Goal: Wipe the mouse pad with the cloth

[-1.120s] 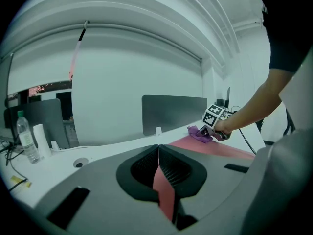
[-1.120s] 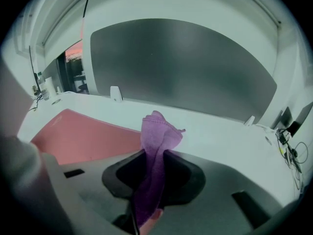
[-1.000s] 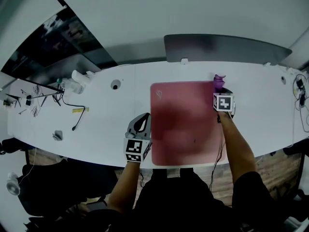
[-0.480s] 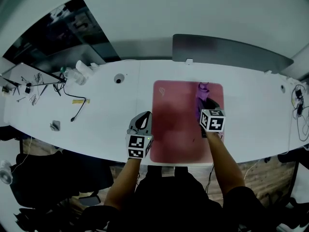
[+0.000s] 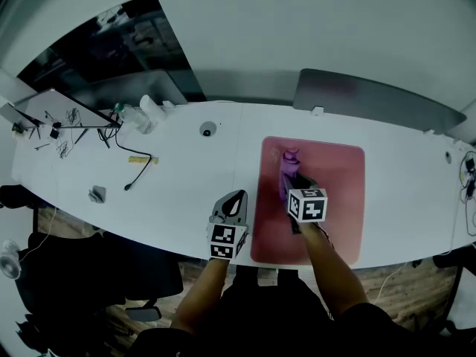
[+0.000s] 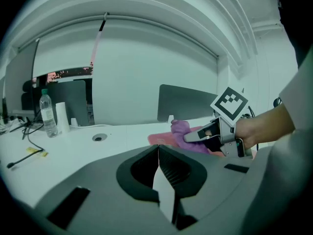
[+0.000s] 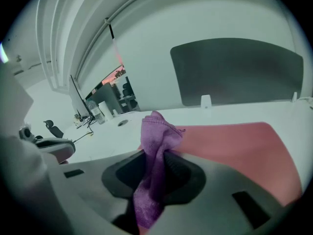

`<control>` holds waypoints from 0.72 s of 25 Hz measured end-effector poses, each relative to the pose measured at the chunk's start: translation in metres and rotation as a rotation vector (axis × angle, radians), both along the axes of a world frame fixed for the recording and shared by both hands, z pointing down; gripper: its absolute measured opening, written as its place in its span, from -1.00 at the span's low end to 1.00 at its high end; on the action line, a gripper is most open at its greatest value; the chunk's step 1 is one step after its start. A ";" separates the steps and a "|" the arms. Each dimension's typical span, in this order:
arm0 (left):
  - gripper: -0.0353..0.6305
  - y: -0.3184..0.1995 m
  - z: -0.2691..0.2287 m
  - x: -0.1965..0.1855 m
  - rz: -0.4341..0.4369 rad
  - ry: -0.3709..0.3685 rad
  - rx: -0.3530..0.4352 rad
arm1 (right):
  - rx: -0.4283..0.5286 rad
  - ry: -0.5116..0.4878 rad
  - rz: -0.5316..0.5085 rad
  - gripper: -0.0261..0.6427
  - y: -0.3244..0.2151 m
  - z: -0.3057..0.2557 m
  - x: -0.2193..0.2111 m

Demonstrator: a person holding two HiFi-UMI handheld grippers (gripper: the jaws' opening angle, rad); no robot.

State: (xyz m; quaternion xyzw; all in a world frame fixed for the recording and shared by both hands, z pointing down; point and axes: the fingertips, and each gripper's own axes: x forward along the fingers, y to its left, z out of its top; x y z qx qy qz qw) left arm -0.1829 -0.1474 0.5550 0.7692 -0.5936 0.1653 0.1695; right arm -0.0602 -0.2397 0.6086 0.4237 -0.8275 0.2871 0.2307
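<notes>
The red mouse pad (image 5: 338, 192) lies on the white table (image 5: 186, 177), near its front edge. My right gripper (image 5: 293, 181) is shut on a purple cloth (image 5: 287, 169) and holds it down on the pad's left part. In the right gripper view the cloth (image 7: 154, 146) bunches up between the jaws, with the pad (image 7: 239, 141) stretching off to the right. My left gripper (image 5: 236, 198) is shut on nothing and rests on the table just beside the pad's left edge. From the left gripper view, the right gripper (image 6: 211, 134) and the cloth (image 6: 182, 130) show over the pad (image 6: 157, 139).
A dark monitor (image 5: 372, 95) stands behind the pad. A cable hole (image 5: 208, 130) is far left of the pad. Further left are a water bottle (image 5: 123, 113), a black cable (image 5: 138, 174) and a small grey object (image 5: 97, 194). A cluttered side desk (image 5: 52, 121) is at the far left.
My right gripper has dragged the cloth from the pad's far right corner across to its left part and nearer me. The left gripper has stayed beside the pad's left edge.
</notes>
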 end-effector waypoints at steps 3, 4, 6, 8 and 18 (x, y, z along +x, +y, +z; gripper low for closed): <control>-0.82 0.005 0.004 -0.016 -0.015 0.000 -0.014 | -0.010 0.021 -0.038 -0.60 0.006 0.007 -0.033; -0.82 0.006 0.005 -0.020 -0.015 0.004 -0.016 | -0.013 0.033 -0.047 -0.60 0.007 0.011 -0.041; -0.82 0.008 0.005 -0.029 -0.009 0.012 -0.013 | -0.024 0.051 -0.052 -0.60 0.010 0.017 -0.054; -0.82 0.011 0.006 -0.036 -0.001 0.016 -0.012 | -0.035 0.063 -0.053 -0.60 0.012 0.024 -0.062; -0.82 0.009 0.010 -0.052 0.023 0.029 -0.021 | -0.013 0.165 -0.049 -0.60 0.011 0.040 -0.057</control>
